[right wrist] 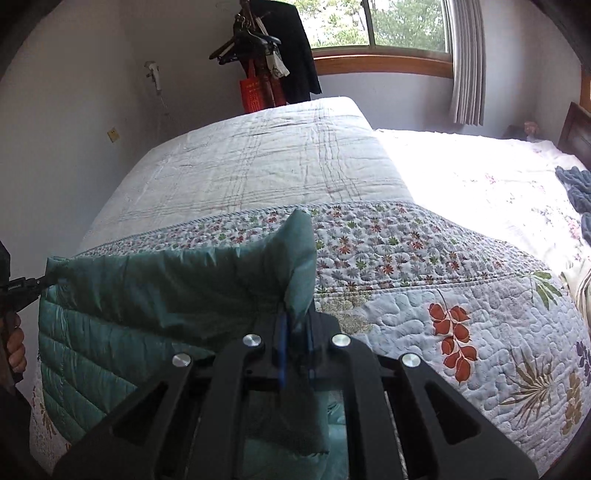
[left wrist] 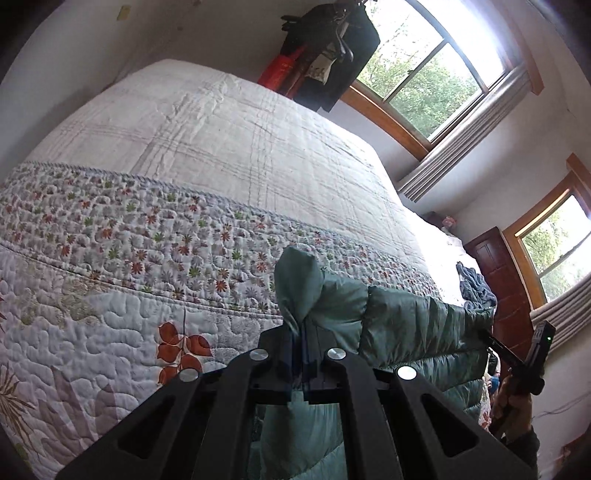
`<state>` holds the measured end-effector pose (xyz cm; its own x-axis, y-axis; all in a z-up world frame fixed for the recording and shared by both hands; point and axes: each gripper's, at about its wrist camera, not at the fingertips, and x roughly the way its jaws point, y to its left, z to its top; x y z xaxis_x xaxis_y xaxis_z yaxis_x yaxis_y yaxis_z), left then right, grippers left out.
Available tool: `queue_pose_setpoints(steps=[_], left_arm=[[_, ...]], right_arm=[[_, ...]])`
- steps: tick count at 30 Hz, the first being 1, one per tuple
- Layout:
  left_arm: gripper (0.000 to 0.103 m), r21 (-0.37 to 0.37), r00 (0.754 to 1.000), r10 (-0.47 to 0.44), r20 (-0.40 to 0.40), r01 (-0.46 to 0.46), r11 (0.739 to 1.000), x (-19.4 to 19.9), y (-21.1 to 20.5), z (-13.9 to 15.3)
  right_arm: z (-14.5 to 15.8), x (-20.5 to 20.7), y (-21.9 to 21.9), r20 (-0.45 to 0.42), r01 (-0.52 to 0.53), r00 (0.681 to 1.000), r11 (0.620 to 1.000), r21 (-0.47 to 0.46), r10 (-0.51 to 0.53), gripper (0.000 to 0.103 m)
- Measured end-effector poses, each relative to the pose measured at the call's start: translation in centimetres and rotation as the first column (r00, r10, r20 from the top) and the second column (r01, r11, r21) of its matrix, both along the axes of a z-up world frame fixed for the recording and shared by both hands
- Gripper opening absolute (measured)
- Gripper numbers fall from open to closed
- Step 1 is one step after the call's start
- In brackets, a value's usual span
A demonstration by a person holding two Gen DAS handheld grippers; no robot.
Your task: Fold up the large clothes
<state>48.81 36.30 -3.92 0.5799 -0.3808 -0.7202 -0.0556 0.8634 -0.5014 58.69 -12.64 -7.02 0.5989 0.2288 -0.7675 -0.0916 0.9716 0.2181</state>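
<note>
Bedding is filling most of both views: a quilted floral bedspread is stretching from the lower left toward the upper centre of each frame, bare of anything where the grippers are working. A blue crumpled cloth is lying well apart at the right edge of the right wrist view, near the dark headboard. A rack of hanging clothes is standing beyond the bed's far corner beside the window.

The teal puffer jacket is hanging in the air in front of the bed's near edge, its top edge running taut and nearly level between the two grippers, its quilted body dropping below. The left gripper is clamping one top corner with its fingers together on the fabric; the right gripper is pinching the other corner likewise. A hand is gripping the left tool at the far left of the right wrist view.
</note>
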Motion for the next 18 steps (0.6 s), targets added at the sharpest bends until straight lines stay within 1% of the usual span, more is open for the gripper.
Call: queue_pose_setpoints(steps=[4, 9, 11, 14, 18], left_arm=[[0.003, -0.008, 0.997, 0.018, -0.072, -0.019, 1.000, 2.2, 0.9, -3.0], [0.003, 0.006, 0.986, 0.026, -0.165, -0.025, 1.000, 3.9, 1.2, -6.5], [0.003, 0.008, 0.981, 0.024, -0.190, -0.023, 1.000, 4.3, 1.3, -7.8], [0.003, 0.004, 0.977, 0.020, -0.212, -0.019, 1.000, 4.5, 1.3, -8.9], [0.005, -0.001, 0.971, 0.017, -0.240, -0.018, 1.000, 4.5, 1.3, -10.5]], right_arm=[[-2.6, 2.0, 0.3, -0.052, 0.007, 0.999, 1.000, 0.006, -0.006, 0.006], [-6.1, 3.7, 0.5, -0.133, 0.005, 0.991, 1.000, 0.006, -0.004, 0.006], [-7.2, 4.2, 0.6, -0.162, 0.007, 0.987, 1.000, 0.014, -0.005, 0.006], [-9.2, 4.9, 0.3, -0.215, 0.006, 0.977, 0.999, 0.036, 0.001, 0.006], [-10.8, 5.2, 0.6, -0.264, -0.004, 0.964, 0.999, 0.042, 0.015, 0.008]])
